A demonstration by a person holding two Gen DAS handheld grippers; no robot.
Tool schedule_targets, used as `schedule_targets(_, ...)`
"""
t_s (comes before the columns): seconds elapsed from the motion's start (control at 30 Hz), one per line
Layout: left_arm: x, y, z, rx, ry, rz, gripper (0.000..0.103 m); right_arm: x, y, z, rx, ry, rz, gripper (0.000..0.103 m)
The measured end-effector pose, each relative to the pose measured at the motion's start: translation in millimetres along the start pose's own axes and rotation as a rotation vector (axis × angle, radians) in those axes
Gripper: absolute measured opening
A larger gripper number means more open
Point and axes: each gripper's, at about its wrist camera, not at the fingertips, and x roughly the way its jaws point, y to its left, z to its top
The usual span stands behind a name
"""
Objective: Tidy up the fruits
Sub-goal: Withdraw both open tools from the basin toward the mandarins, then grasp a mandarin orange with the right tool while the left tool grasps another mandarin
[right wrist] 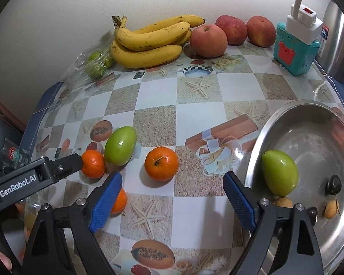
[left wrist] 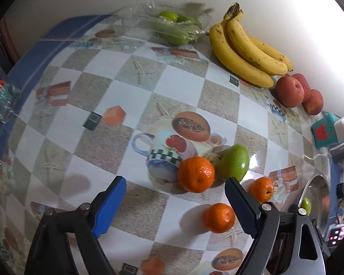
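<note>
Left gripper spread wide, nothing between pads; round orange tangerine just ahead of its fingertips, touching oval green fruit. Right gripper spread, empty; second tangerine just beyond its tips, left of steel bowl. Third tangerine beside its left pad.

A plain white wall rises directly behind the tabletop, which wears a glossy checkered cloth printed with starfish, cups and melons, edged in blue.
</note>
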Motion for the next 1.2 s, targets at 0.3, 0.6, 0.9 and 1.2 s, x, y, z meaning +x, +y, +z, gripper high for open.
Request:
schedule_targets(0.3, 16.3, 4.1, 2.5, -0.042, 0.040, -0.032, 0.081, 20.2, 2.4, 4.5, -0.006, 0.033, -0.021, 0.078)
schedule_targets(0.6, 24.7, -2.1, 7.5, -0.041, 0.043, -0.066, 0.067, 31.9, 5.5, 9.0, -0.010, 0.038, -0.011, 0.069)
schedule_targets(0.9, 33.7, -12.9, 11.7, -0.027, 0.049, -0.092, 0.047, 38.7, 7.7, 13.0, -0.011, 0.037, 0.001, 0.049)
schedule_targets(1.2, 36.7, -12.6, 11.4, -0.051, 0.052, -0.114, 0.042, 35.3, 8.1, 11.7, -0.009, 0.034, 0.031, 0.039)
